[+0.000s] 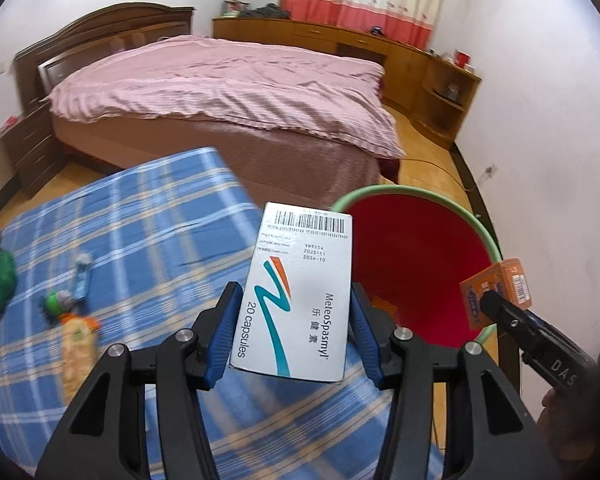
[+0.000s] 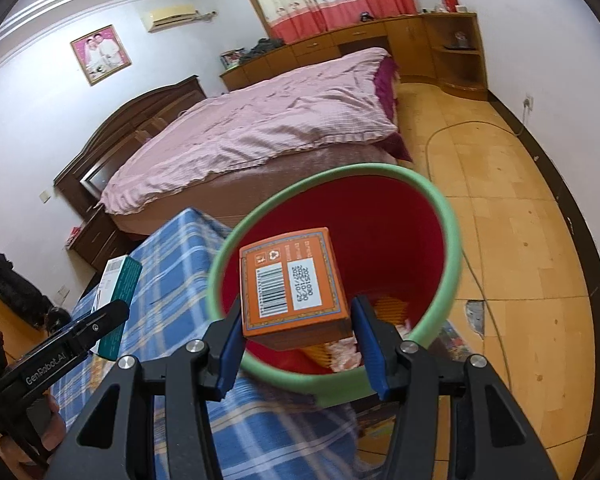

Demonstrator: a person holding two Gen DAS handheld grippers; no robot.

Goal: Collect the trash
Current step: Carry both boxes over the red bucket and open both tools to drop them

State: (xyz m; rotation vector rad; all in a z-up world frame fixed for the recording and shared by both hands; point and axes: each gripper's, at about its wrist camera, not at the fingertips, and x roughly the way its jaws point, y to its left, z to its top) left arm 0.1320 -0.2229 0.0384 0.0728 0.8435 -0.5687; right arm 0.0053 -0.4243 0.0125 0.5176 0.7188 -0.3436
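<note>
So both boxes are getting carried at once here. The white capsule box point(image 1: 298, 300) is sitting clamped between the blue pads point(image 1: 225, 334) of the left hand-held gripper point(image 1: 294, 336), jaws roughly half open and pressing on its two long sides, with the barcode end sticking out forward. It's hanging over the edge of the bench with the blue plaid cloth point(image 1: 140, 220), right beside the bin.

The orange box point(image 2: 294, 286) is pinched the same way in the right hand-held gripper point(image 2: 296, 344), jaws also about halfway, barcode label facing up. That one is hovering directly over the mouth of the red bin with the green rim point(image 2: 446, 216), and there's already some orange and pale wrapper stuff point(image 2: 340, 354) lying at the bottom.

More trash is still lying on the plaid cloth off to the left: a green lump point(image 1: 0, 280), a small tube-like thing point(image 1: 82, 276) and a yellowish packet point(image 1: 76, 344), all blurry. Behind everything there's the bed with a pink cover point(image 1: 228, 88).
</note>
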